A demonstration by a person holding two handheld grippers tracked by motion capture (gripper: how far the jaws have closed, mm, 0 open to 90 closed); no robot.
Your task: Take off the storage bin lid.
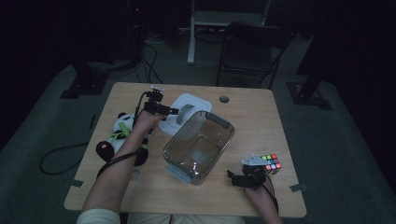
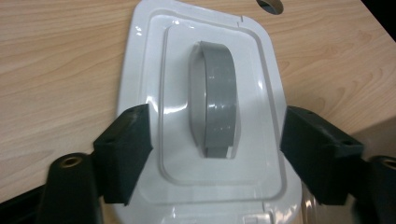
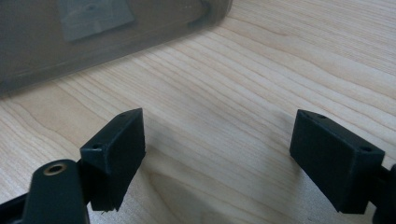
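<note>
A white lid with a grey arched handle lies flat on the wooden table, just behind a clear plastic bin. My left gripper hovers over the lid with its jaws wide apart on either side of the handle, touching nothing. My right gripper rests low over bare wood at the front right, open and empty, with the bin's wall ahead of it. A colourful puzzle cube sits just right of that hand.
A panda plush toy lies at the table's left side under the left forearm. A round cable hole is in the tabletop beyond the lid. A chair stands behind the table.
</note>
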